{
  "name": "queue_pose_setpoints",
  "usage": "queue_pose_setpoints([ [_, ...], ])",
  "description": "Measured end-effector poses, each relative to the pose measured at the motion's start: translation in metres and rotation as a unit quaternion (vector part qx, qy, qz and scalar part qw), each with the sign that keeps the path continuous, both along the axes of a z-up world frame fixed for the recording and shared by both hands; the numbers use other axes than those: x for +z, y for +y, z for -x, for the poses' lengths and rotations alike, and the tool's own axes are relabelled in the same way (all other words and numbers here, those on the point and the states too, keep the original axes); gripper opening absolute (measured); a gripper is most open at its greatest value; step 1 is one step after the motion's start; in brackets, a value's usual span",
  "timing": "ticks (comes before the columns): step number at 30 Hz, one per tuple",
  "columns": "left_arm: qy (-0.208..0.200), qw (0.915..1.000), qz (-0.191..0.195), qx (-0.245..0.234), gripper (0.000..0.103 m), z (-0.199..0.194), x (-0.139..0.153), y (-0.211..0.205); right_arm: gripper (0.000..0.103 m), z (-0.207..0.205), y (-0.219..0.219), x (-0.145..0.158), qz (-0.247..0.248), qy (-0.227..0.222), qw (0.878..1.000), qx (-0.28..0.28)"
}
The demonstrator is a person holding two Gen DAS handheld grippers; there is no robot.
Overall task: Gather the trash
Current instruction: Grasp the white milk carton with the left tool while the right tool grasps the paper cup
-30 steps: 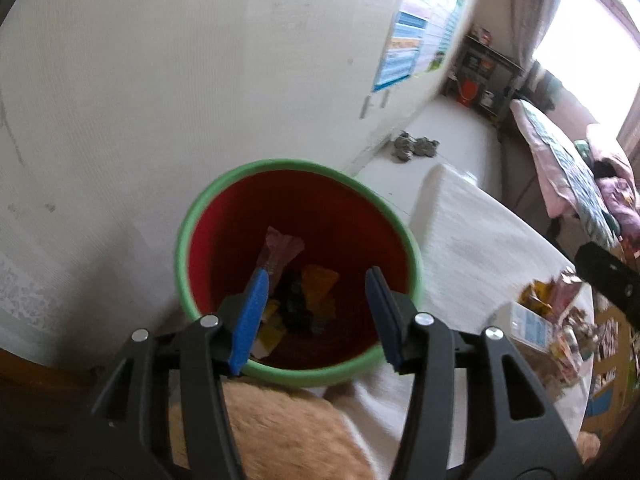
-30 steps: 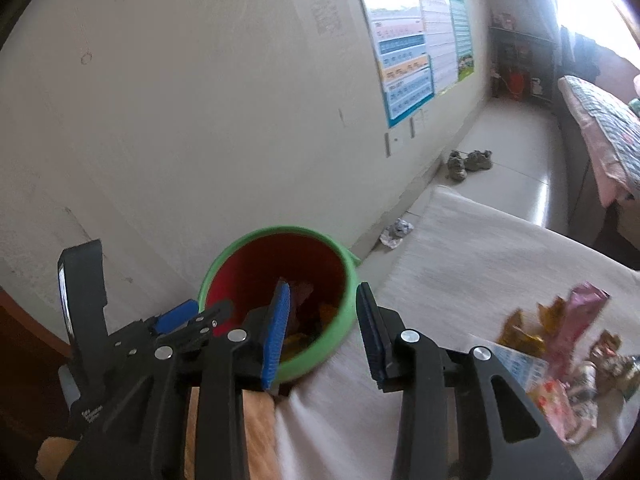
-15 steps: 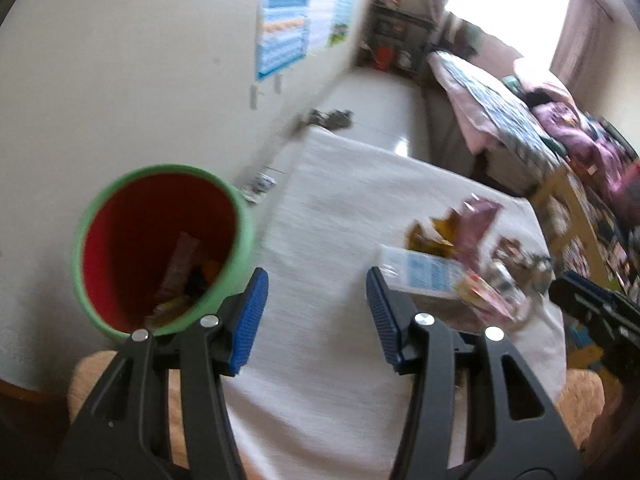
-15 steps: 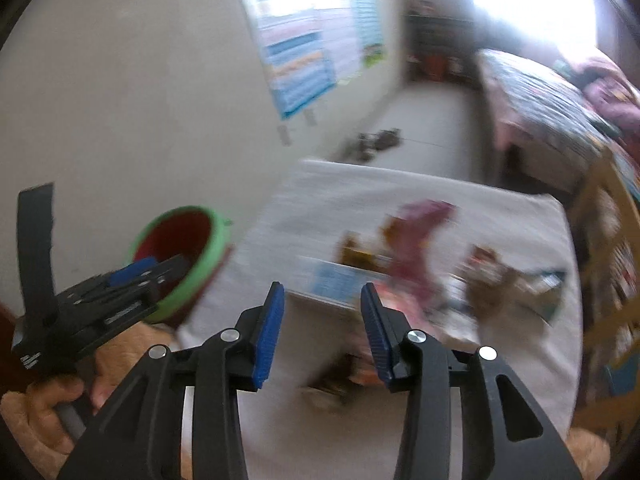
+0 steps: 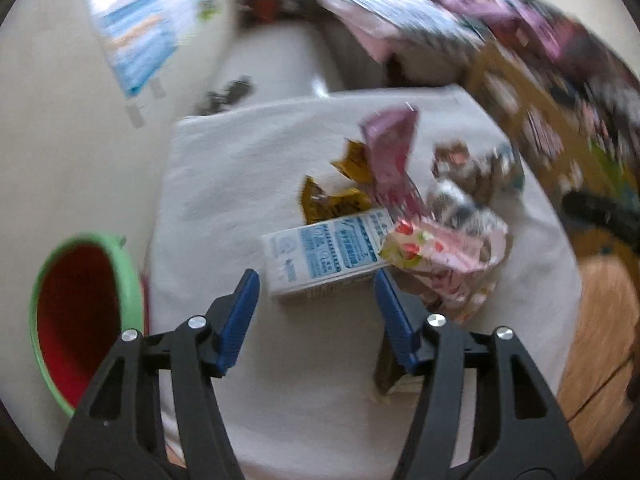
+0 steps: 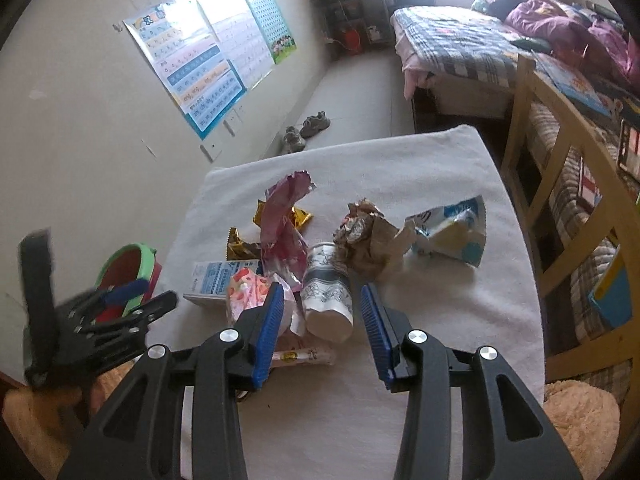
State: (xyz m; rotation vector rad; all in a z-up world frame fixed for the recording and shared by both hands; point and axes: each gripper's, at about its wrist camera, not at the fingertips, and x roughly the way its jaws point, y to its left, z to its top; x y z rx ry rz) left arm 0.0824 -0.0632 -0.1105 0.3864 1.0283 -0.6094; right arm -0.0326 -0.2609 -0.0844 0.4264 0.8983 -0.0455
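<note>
- Hovering, your left claw (image 5: 316, 300) gapes empty over the milk carton (image 5: 324, 254) mid-tabletop (image 5: 224, 184).
- Your right claw (image 6: 322, 320) spreads wide, straddling the toppled paper cup (image 6: 328, 300).
- Bin (image 5: 86, 320) sits off the tabletop's left edge.

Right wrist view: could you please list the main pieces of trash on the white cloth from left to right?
Blue-and-white carton → strawberry-print pink wrapper → toppled black-and-white paper cup → crumpled brown paper → torn blue-and-white plastic bag.
</note>
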Motion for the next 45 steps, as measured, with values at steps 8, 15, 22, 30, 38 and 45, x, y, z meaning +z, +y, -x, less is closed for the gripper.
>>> queue_pose_setpoints([
  [8,-0.007,0.9663,-0.183,-0.18,0.067,-0.021,-0.047,-0.044,0.041,-0.005,-0.003,-0.011,-0.029,0.008,0.999,0.014],
  [15,0.041,0.9543,-0.203,-0.216,0.077,-0.043,-0.065,-0.063,0.041,-0.009,-0.002,-0.021,-0.048,0.021,0.998,0.02],
  [22,0.06,0.9655,-0.185,-0.174,0.065,-0.048,-0.066,-0.062,0.041,-0.009,0.002,-0.025,-0.051,0.027,0.998,0.025],
  [30,0.101,0.9908,-0.083,-0.034,0.057,-0.025,-0.052,-0.006,0.041,-0.012,0.014,-0.026,-0.04,0.031,0.998,0.04],
  [38,0.112,0.9863,0.042,0.113,0.056,0.016,-0.034,0.042,0.041,-0.029,0.014,-0.039,-0.024,0.052,0.998,0.04],
  [45,0.126,0.9769,0.074,0.156,0.056,0.036,-0.043,0.058,0.041,-0.062,-0.003,-0.066,-0.053,0.098,0.993,0.026],
])
